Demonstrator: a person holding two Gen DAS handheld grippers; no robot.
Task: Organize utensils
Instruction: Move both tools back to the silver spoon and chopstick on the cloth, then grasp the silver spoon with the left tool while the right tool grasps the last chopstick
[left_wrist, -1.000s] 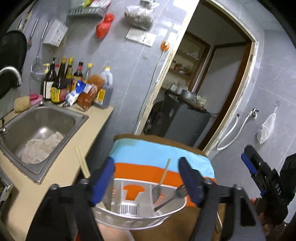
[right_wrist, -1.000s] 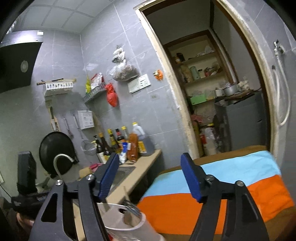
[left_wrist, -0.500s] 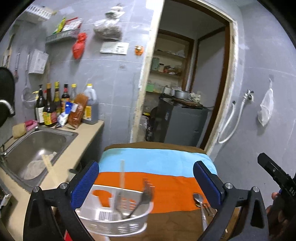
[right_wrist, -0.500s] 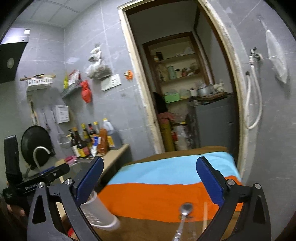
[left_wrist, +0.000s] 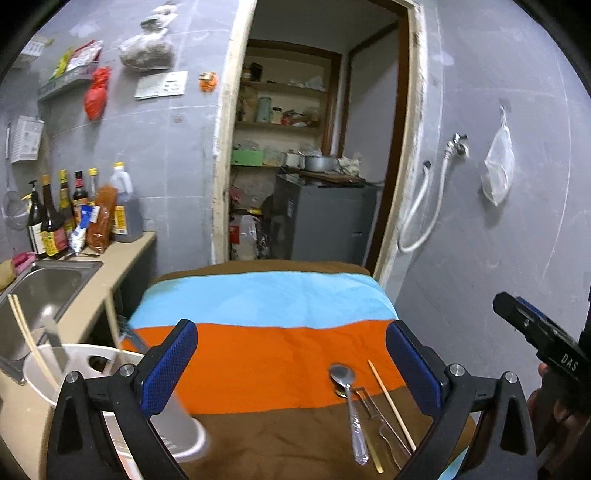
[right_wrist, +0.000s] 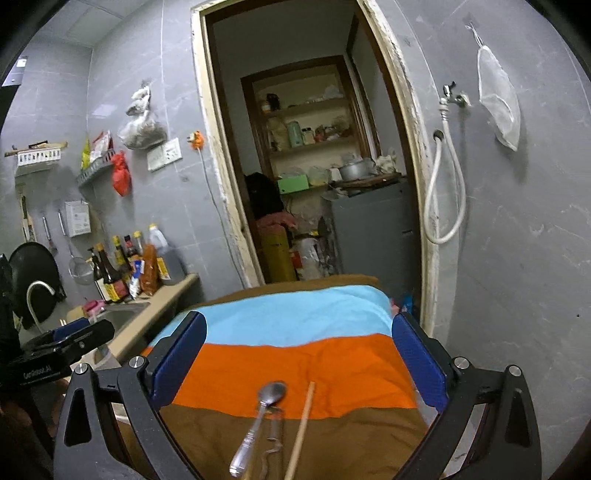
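A white utensil holder (left_wrist: 92, 384) stands at the lower left, blurred, with chopsticks (left_wrist: 27, 336) sticking up from it. My left gripper (left_wrist: 291, 365) is open and empty, and the holder sits outside its left finger. On the striped cloth (left_wrist: 258, 347) lie a metal spoon (left_wrist: 349, 402), a single chopstick (left_wrist: 391, 402) and a thin metal utensil (left_wrist: 384, 428). My right gripper (right_wrist: 299, 360) is open above the spoon (right_wrist: 258, 421) and the chopstick (right_wrist: 301, 428), touching neither. Each gripper shows at the edge of the other's view, the right gripper (left_wrist: 535, 343) and the left gripper (right_wrist: 62, 343).
A steel sink (left_wrist: 48, 284) and sauce bottles (left_wrist: 74, 218) occupy the beige counter (left_wrist: 122, 266) on the left. Behind the cloth an open doorway holds a grey cabinet (left_wrist: 321, 218). A white hose (left_wrist: 424, 206) hangs on the right wall.
Both grippers opened wider and swung to the right. The holder, earlier between the left fingers, now sits outside them at lower left. The spoon and chopstick came into view.
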